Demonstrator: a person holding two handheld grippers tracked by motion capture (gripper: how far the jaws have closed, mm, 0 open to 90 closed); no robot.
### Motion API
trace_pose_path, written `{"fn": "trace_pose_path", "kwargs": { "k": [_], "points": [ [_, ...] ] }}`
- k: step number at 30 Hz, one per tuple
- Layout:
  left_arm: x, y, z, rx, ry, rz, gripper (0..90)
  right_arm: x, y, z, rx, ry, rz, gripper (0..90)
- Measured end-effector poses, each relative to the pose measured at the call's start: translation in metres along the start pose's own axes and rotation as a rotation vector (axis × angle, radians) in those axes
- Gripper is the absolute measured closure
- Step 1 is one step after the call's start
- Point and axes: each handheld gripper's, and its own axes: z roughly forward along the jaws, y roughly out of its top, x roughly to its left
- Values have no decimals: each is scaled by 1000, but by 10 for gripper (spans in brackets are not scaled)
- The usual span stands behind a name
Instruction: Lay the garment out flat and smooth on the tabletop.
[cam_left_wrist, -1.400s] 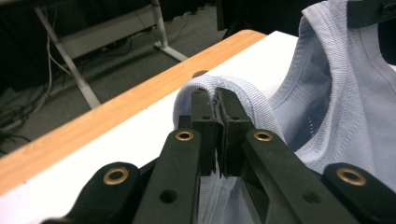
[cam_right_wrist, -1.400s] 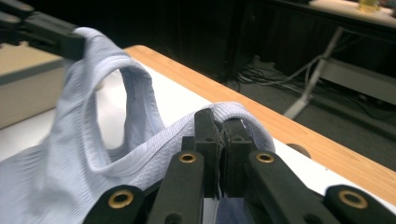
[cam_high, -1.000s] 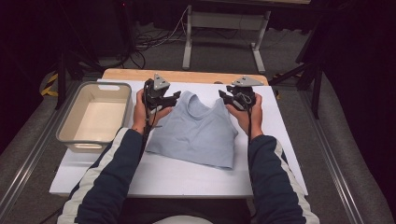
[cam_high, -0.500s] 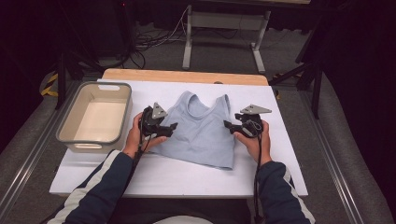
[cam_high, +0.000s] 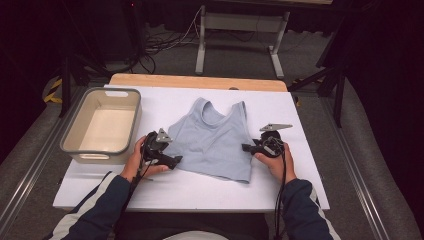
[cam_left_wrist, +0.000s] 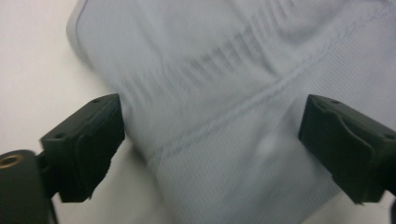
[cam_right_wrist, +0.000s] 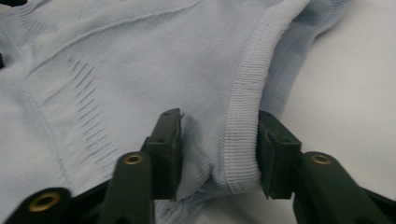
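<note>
A light blue sleeveless top (cam_high: 215, 142) lies flat on the white table (cam_high: 300, 185), straps pointing away. My left gripper (cam_high: 172, 161) sits at the top's left side near the hem. Its jaws have just been opening and stand wide apart over the fabric (cam_left_wrist: 224, 70) without pressing it. My right gripper (cam_high: 246, 148) is at the top's right side. Its jaws have just been closing, and in the right gripper view (cam_right_wrist: 219, 149) a fold of the ribbed hem (cam_right_wrist: 243, 140) is bunched between the pads.
A grey plastic bin (cam_high: 97, 156) with nothing in it stands on the table's left part, close to my left hand. A wooden strip (cam_high: 200, 81) runs along the far edge. Bare white surface lies right of and in front of the top.
Both hands have drawn back toward the near edge, from the straps down to the top's lower sides. The left jaws have spread wider; the right jaws have narrowed onto the hem.
</note>
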Motion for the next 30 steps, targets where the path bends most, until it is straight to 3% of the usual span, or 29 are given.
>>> {"fn": "trace_pose_path", "kwargs": {
  "k": [5, 7, 12, 16, 21, 23, 25, 27, 30],
  "points": [
    [3, -9, -7, 7, -74, -13, 130, 1, 0, 0, 2, 5, -14, 737],
    [3, -8, -11, 24, -92, 25, 212, 3, 1, -2, -7, -11, -36, 761],
    [1, -8, -17, 21, -105, 47, 486, 10, 7, -12, -70, -31, -52, 787],
    [-7, -5, -23, 19, -117, 122, 772, 13, 8, -17, -89, -54, -71, 798],
    [-26, -9, -28, 16, -138, 159, 788, 13, 9, -24, -123, -70, -59, 796],
    [-35, -11, -32, 13, -116, 177, 778, 12, 7, -25, -122, -79, -52, 786],
    [-43, -14, -34, 9, -127, 192, 757, 11, 6, -25, -122, -89, -46, 767],
    [-49, -17, -37, 12, -127, 194, 660, 9, 5, -25, -120, -119, -43, 712],
    [-47, -19, -42, -22, -125, 191, 501, 5, 2, -25, -125, -117, -46, 659]
  ]
}}
